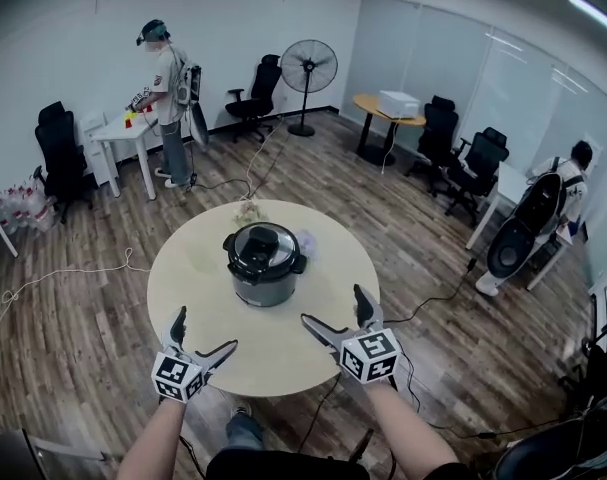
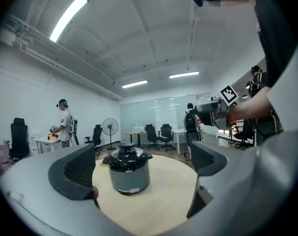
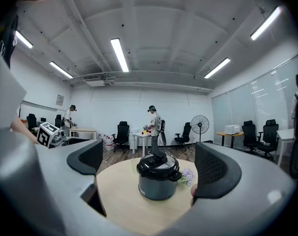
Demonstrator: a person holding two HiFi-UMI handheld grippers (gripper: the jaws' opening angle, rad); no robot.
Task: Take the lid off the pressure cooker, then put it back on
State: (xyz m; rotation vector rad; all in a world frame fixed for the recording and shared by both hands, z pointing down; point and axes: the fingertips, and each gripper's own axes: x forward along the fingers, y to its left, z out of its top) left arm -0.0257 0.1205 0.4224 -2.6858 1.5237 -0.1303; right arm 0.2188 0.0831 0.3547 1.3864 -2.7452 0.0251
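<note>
1. Head view: the pressure cooker (image 1: 264,266), lid (image 1: 262,246) on, stands mid-table (image 1: 198,293). The left gripper (image 1: 205,330) and right gripper (image 1: 334,305) are both spread wide, empty, near it.
2. The right gripper view shows purple flowers (image 3: 187,177) just beside it; the left gripper view does not.

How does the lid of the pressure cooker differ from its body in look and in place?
The lid is glossy black; the body is grey. The lid is low and carries a raised handle on top; the body is taller, with a plain wall. The lid sits on the body; the body stands on the table. Both are round, and they are joined now.
</note>
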